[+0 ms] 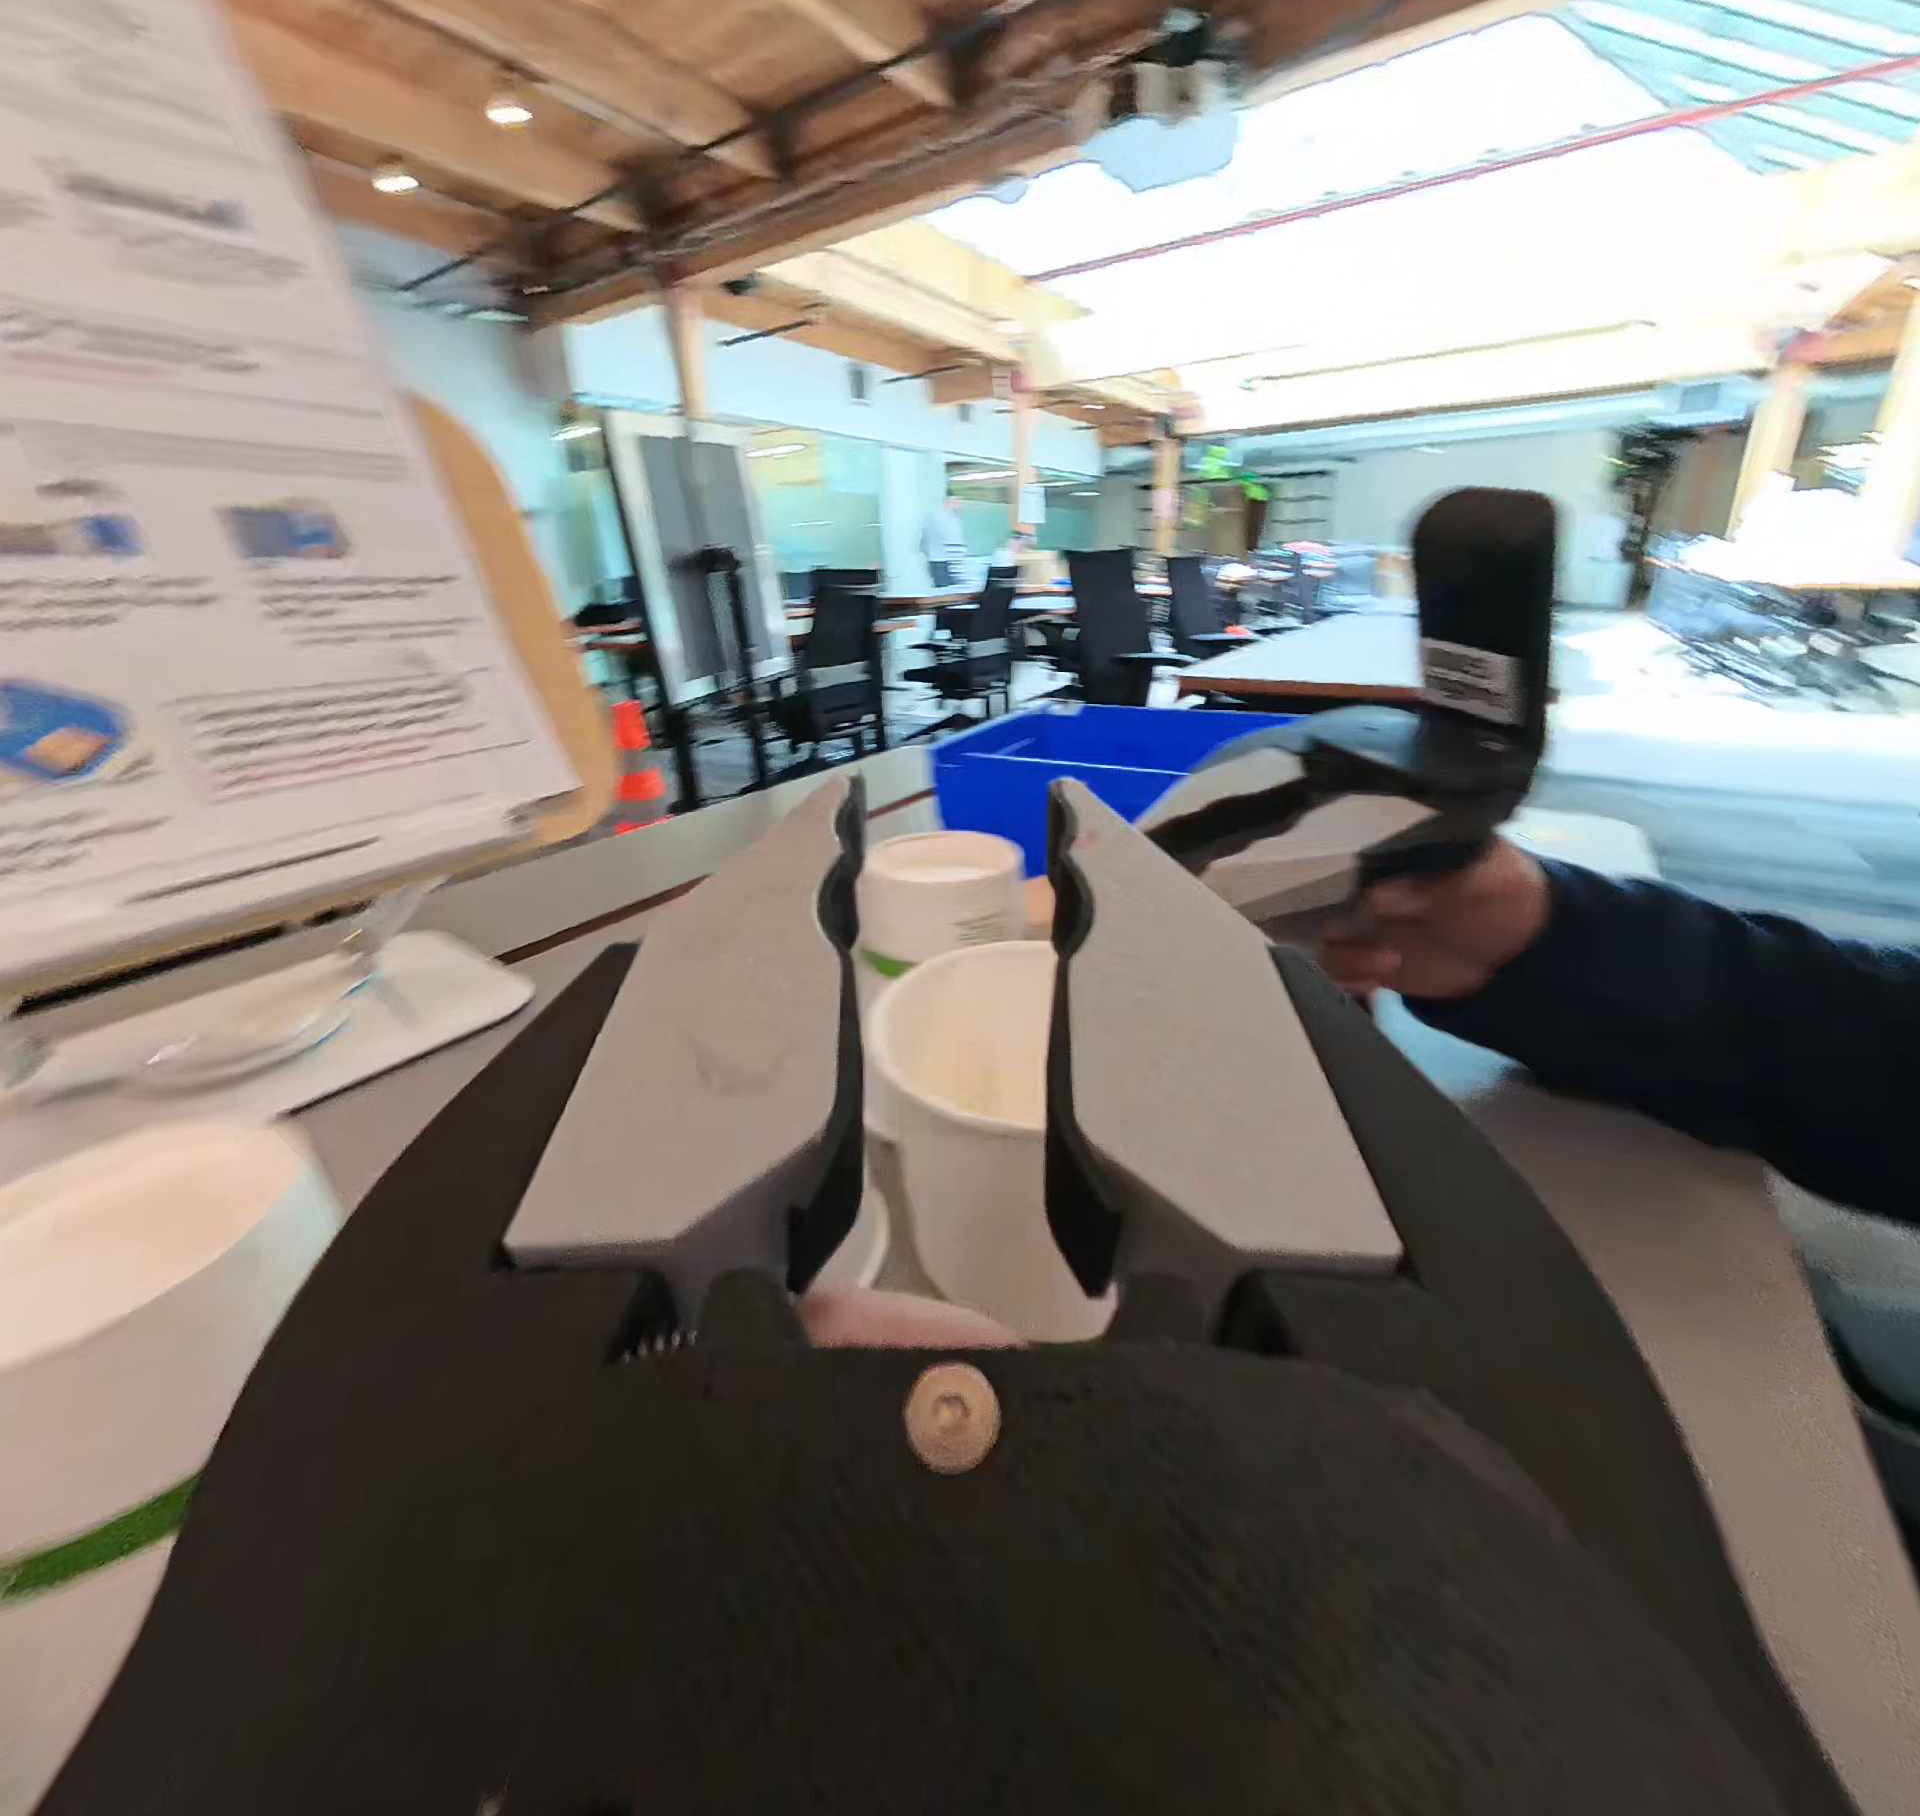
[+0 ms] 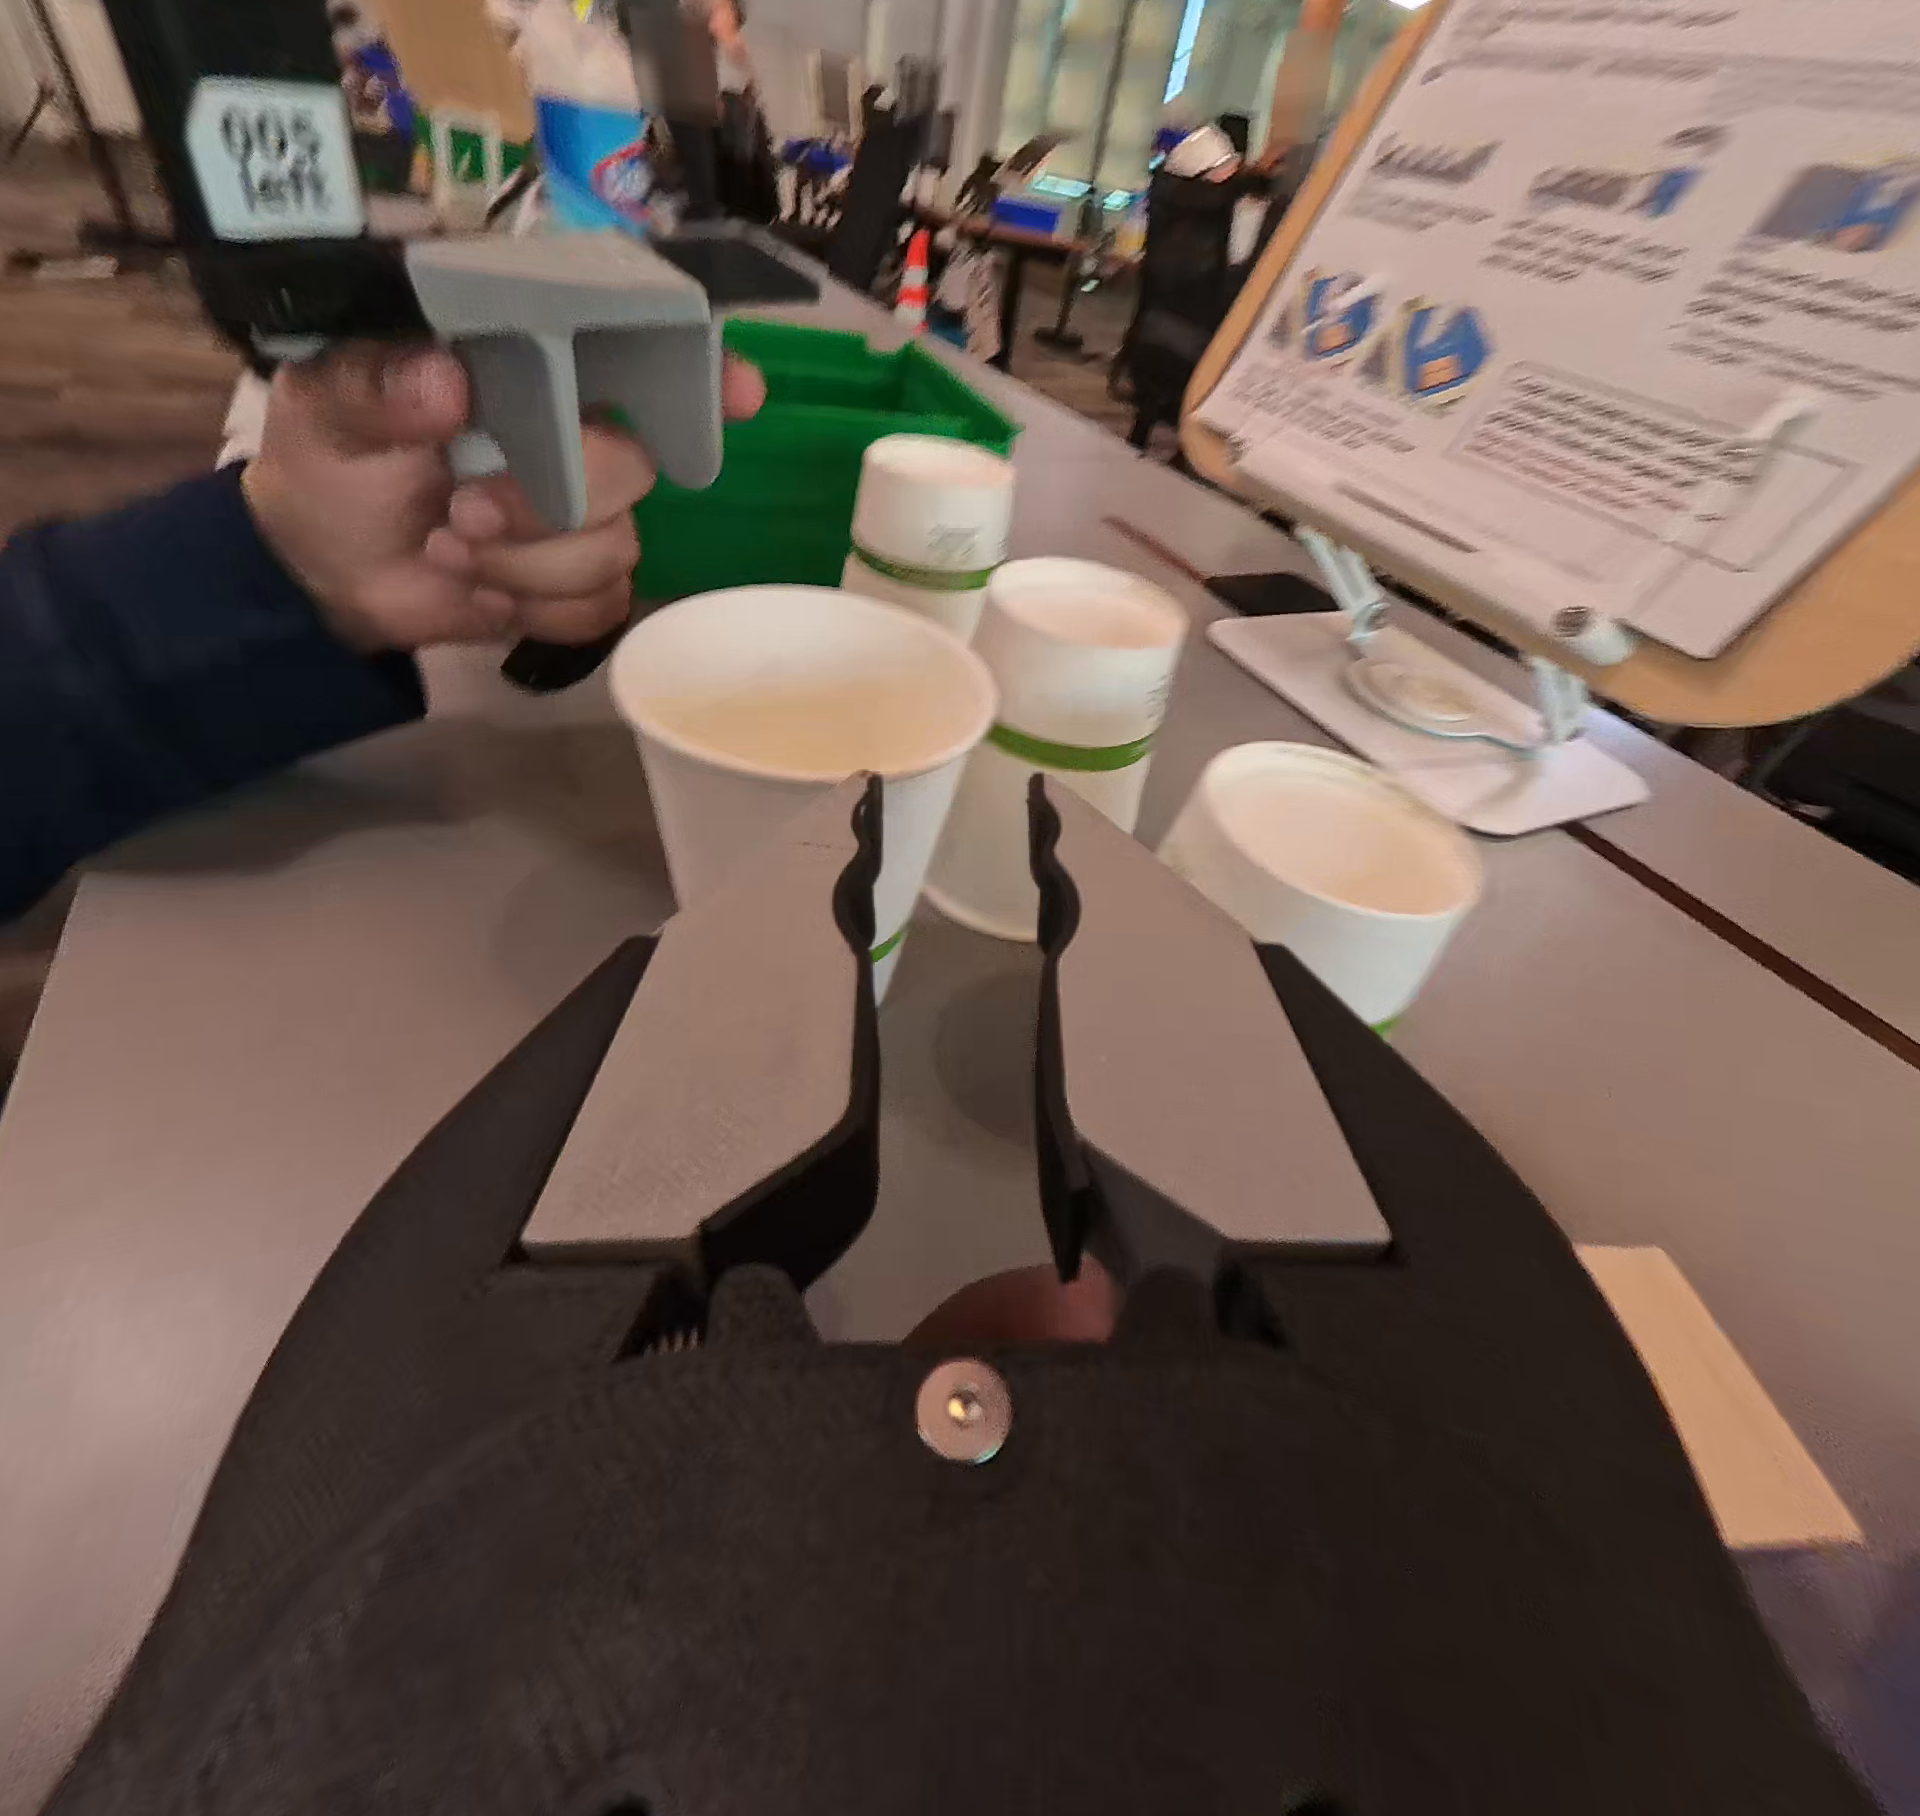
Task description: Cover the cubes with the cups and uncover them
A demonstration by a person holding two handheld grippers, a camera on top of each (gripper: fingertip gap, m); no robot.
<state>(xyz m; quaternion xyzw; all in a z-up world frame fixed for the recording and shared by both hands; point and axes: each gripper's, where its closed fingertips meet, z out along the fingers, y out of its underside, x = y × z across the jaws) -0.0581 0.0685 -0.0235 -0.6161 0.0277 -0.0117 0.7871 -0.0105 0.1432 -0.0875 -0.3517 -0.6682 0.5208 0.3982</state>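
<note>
- Four white paper cups with green bands stand grouped on the grey tabletop (image 2: pixel 312 987) in my right wrist view.
- One upright white paper cup (image 2: pixel 800 727), mouth up, stands nearest; three upside-down cups stand close by: a middle inverted cup (image 2: pixel 1081 717) just behind and to the right of the upright one, a far inverted cup (image 2: pixel 930 519) behind it, and a near-right inverted cup (image 2: pixel 1330 883).
- I can't see any cubes; whether they sit under the inverted cups, I cannot tell.
- My right gripper (image 2: pixel 951 800) has its grey fingers parted with only tabletop and cups beyond the gap; it grips nothing. Its left fingertip overlaps the upright cup's rim in view, but I can't tell if it touches.
- My left gripper (image 1: pixel 956 810) is likewise spread apart, with the upright cup (image 1: pixel 966 1060) seen through the gap lower down, the pads not pressing it.
- The hand (image 2: pixel 447 519) holding the left gripper hovers just left of the cups, in front of a green plastic bin (image 2: pixel 831 416).
- A blue plastic bin (image 1: pixel 1091 769) sits at the table's other end.
- A wooden board with printed sheets (image 2: pixel 1558 312) leans on a white stand (image 2: pixel 1455 717) beside the cups.
</note>
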